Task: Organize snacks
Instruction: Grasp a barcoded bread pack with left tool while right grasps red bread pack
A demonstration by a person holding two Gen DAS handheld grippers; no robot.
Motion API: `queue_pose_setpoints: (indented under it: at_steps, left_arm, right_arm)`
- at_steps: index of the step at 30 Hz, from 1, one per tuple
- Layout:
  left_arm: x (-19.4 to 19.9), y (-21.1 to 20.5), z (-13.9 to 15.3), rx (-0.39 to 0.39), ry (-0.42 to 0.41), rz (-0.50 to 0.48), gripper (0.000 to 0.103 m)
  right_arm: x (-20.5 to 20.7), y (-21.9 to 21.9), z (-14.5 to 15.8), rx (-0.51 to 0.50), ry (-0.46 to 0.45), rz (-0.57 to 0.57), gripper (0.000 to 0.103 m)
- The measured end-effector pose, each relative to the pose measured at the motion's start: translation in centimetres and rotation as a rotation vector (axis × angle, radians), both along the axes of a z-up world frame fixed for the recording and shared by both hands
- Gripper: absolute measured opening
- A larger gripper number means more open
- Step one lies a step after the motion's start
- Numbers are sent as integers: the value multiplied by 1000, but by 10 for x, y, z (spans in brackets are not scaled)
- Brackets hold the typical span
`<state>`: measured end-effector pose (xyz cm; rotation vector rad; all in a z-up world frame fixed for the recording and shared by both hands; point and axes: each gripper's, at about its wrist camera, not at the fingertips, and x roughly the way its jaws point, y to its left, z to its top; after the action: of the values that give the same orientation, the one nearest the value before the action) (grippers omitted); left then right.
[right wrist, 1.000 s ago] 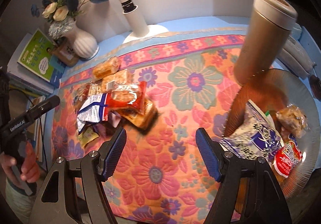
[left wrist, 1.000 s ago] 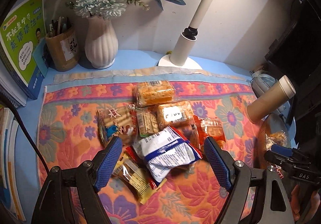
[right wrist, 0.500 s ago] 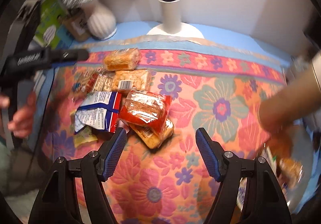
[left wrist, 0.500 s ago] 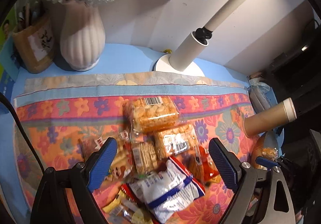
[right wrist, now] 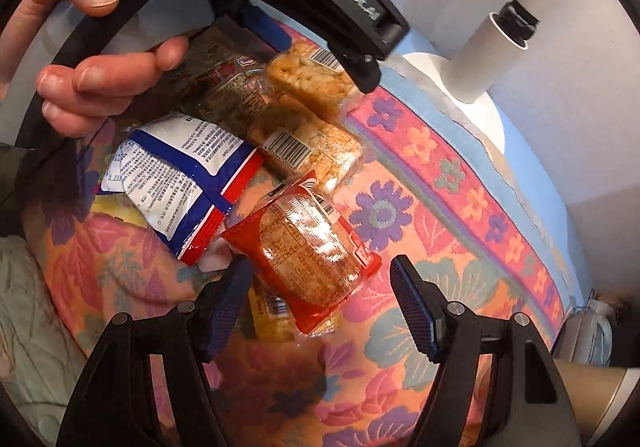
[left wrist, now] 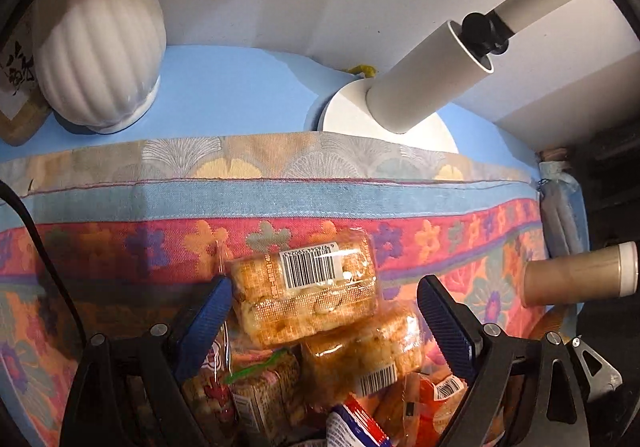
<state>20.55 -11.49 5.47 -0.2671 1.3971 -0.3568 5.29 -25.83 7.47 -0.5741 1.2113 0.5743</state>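
Note:
A pile of snack packs lies on the floral cloth (left wrist: 120,247). My left gripper (left wrist: 324,311) is open wide and straddles the rearmost clear pack of golden rice crackers (left wrist: 308,295); its left fingertip is close to the pack's edge, the right one stands apart. My right gripper (right wrist: 320,295) is open low over a red pack (right wrist: 308,251), whose near end lies between the fingers without the pads pressing it. Beside it lie a white-and-blue bag (right wrist: 180,171) and a second cracker pack (right wrist: 316,151). A hand (right wrist: 100,75) holds the left gripper (right wrist: 312,59) above the rear cracker pack (right wrist: 308,83).
A white ribbed vase (left wrist: 100,47) stands at the back left on the blue table. A white lamp base (left wrist: 384,123) with its slanted pole is at the back middle. A brown tumbler (left wrist: 576,279) stands at the right edge of the cloth.
My left gripper came down and forward over the pile to the rear cracker pack, its jaws wider. My right gripper swung left from the plate and rolled, now low over the red pack.

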Motion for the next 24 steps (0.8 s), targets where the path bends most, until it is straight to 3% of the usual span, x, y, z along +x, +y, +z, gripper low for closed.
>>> queue_pose_setpoints:
  at_steps: [5,8,12,20,24]
  left_arm:
    - [5,-6,-12,73,-1,-32,84]
    - [4,-4,-14,59,-14,-53,81]
    - [1,-2,-12,46,-38,-53,79]
    - [0,19,9,-39,-98,12,77]
    - [1,28,24,-36,-128,32,77]
  right_arm:
    - [19,4,-16,35,63,28,71]
    - [29,-2,-22,108,121,11,70]
    - [39,-16,-19,201,172,-28,53]
    - [54,-57,-9,382,216,-207,51]
    - [57,-75,-1,441,214,-273,51]
